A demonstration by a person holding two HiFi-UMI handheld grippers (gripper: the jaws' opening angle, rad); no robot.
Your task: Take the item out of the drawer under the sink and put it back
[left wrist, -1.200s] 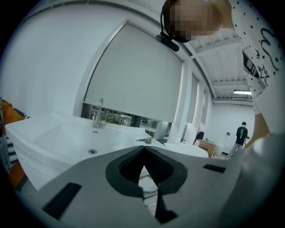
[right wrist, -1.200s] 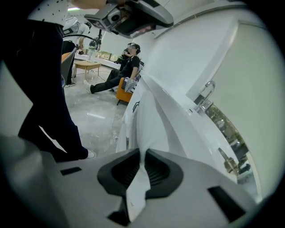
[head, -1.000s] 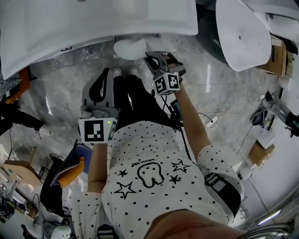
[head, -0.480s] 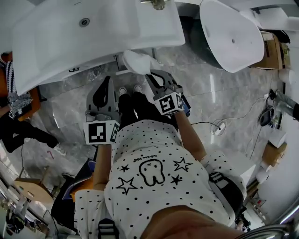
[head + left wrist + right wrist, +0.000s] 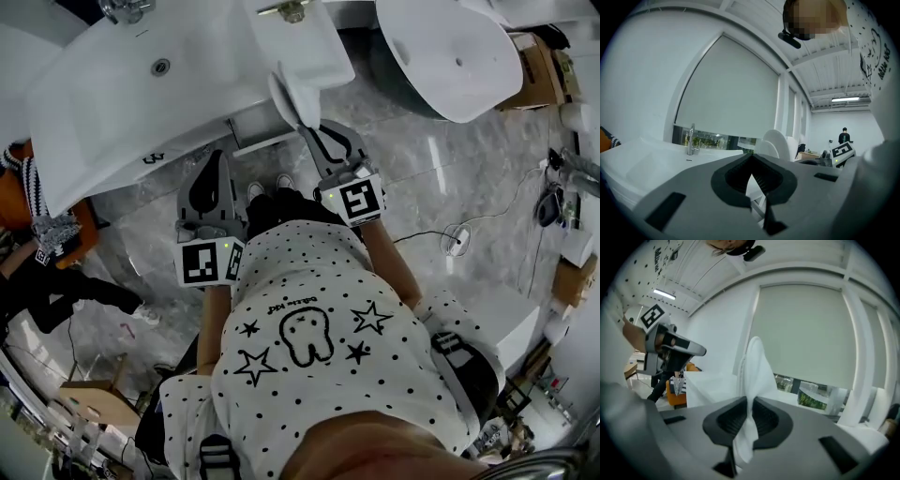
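Lifting the white item clear of the under-sink space

My right gripper [image 5: 305, 127] has risen over the last second. The soft white item [image 5: 284, 94] pinched tight in its jaws is now up by the front edge of the sink [image 5: 141, 103], not low beneath it. My left gripper [image 5: 214, 161] came up slightly, jaws closed on nothing. I judge the taking-out done; putting it back remains.

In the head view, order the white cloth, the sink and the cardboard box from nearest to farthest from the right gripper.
1. White cloth, clamped in the right gripper.
2. Sink, just ahead, leftward.
3. Cardboard box, far right, by the edge.
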